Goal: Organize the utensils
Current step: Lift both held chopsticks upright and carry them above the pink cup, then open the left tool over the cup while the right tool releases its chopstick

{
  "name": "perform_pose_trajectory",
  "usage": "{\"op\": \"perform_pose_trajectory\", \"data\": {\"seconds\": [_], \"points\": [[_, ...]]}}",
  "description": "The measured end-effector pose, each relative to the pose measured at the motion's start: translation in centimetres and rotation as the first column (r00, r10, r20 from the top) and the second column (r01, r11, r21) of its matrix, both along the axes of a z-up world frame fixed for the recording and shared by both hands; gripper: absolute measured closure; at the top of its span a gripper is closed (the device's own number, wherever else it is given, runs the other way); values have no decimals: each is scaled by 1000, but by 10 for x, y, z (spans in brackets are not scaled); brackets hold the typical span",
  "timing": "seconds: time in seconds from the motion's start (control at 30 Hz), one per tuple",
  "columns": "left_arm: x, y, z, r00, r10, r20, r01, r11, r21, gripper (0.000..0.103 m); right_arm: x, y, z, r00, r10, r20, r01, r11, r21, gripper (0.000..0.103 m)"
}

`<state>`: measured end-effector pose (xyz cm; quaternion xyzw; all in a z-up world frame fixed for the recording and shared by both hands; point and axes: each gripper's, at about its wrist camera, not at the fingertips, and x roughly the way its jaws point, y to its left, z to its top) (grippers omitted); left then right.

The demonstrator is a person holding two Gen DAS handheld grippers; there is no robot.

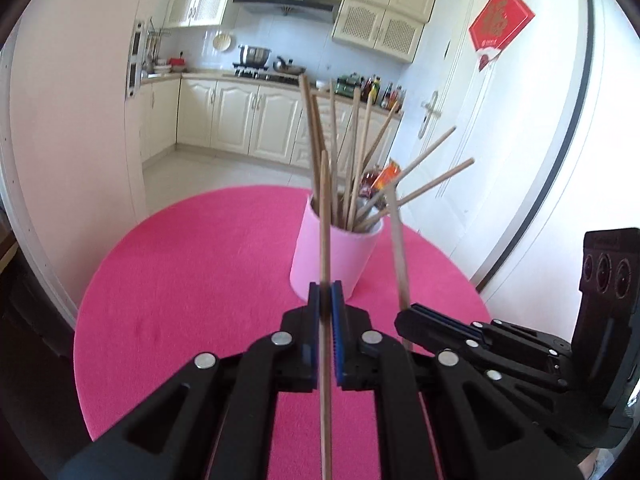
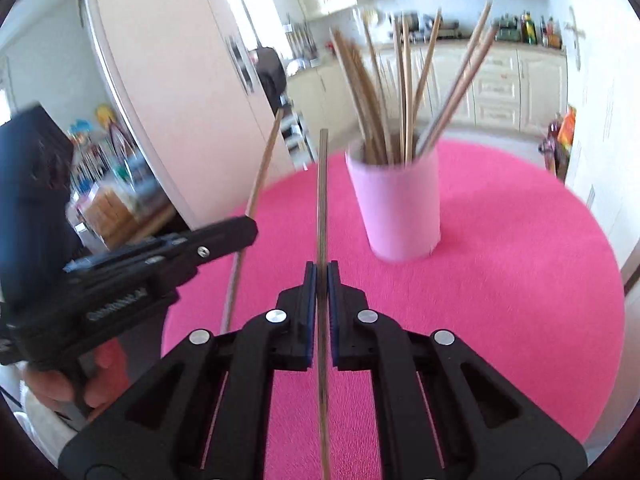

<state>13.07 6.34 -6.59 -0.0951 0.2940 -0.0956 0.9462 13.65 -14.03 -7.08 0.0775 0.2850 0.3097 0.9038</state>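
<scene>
While the pink cup stood on the pink counter at twelve o'clock with about ten chopsticks fanned inside, two tongs each clamped one chopstick: left tongs gripped theirs, right tongs gripped another, tips toward the cup.

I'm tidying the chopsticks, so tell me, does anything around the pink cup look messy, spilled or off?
Nothing is spilled or broken. The pink cup stands upright on the pink tablecloth. The chopsticks in the cup splay loosely, two leaning far out to the right rather than bundled.
</scene>
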Motion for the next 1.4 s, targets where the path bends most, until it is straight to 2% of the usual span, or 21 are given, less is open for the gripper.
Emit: {"op": "perform_pose_trajectory", "data": {"seconds": [0.17, 0.27, 0.4, 0.57, 0.7, 0.83, 1.03, 1.23, 1.3, 1.37, 1.4], "points": [[5, -13, 32, 982, -7, 190, 8, 1000, -5, 97, -2, -21, 36, 991, -22, 134, 7, 994, 112, 97], [11, -21, 49, 952, 0, 307, -1, 1000, 3, 97, 5, -27, 57, 979, -50, 200, 18, 987, 161, 97], [18, -27, 70, 893, 21, 450, -26, 1000, 5, 97, 15, -40, 81, 945, -126, 303, 57, 972, 228, 97], [32, -40, 82, 833, 45, 552, -43, 999, -17, 97, 29, -45, 93, 882, -233, 410, 116, 950, 291, 97], [54, -45, 82, 813, 63, 579, -61, 998, -23, 97, 42, -42, 95, 841, -275, 467, 142, 943, 300, 97], [75, -42, 72, 815, 85, 574, -66, 996, -55, 97, 58, -36, 87, 829, -290, 478, 158, 941, 298, 97], [97, -36, 53, 834, 102, 543, -79, 995, -65, 97, 73, -31, 72, 840, -296, 455, 180, 943, 281, 97], [112, -34, 42, 867, 95, 489, -76, 995, -58, 96, 83, -28, 64, 859, -283, 426, 185, 949, 256, 97], [114, -32, 41, 871, 107, 479, -92, 994, -53, 96, 85, -28, 63, 865, -279, 417, 185, 950, 251, 97], [115, -30, 42, 876, 109, 470, -94, 994, -55, 92, 84, -26, 63, 868, -277, 412, 188, 951, 245, 97], [115, -29, 42, 876, 115, 469, -100, 993, -58, 81, 85, -27, 63, 868, -278, 411, 189, 951, 243, 97]]}}
